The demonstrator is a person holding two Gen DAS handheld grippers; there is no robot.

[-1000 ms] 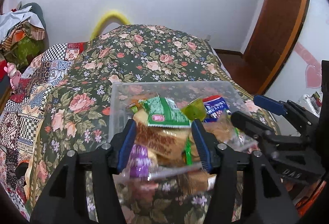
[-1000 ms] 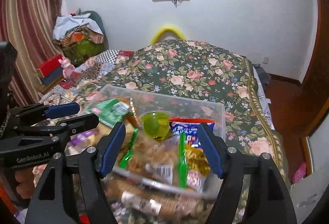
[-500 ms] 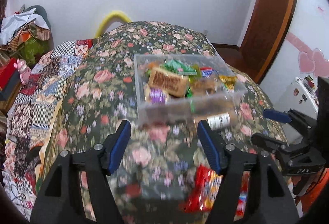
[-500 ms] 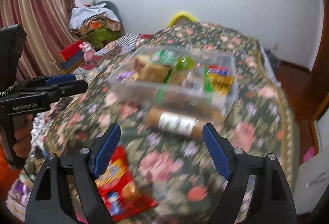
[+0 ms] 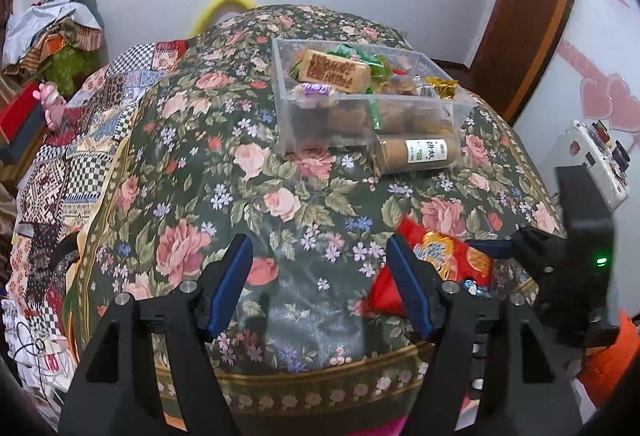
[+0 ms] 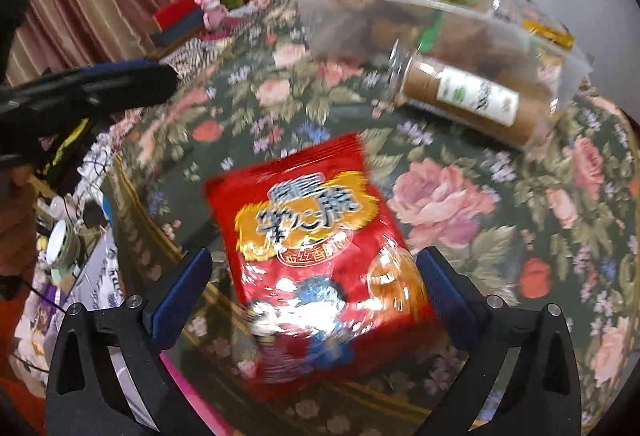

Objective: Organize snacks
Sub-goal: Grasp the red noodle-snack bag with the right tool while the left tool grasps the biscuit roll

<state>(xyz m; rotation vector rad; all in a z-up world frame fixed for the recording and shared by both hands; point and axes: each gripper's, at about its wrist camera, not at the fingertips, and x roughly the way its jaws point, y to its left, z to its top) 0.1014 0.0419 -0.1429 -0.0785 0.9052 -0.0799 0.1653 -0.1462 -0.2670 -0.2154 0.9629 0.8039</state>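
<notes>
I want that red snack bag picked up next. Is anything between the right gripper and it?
Nothing visible. The right gripper is open, its jaws having just widened, and the red snack bag lies on the floral cover directly between them, untouched.

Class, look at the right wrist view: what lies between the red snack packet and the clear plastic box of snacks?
Between the red snack packet and the clear plastic box lie floral bedspread and a brown cylindrical packet beside the box, in both views.
</notes>
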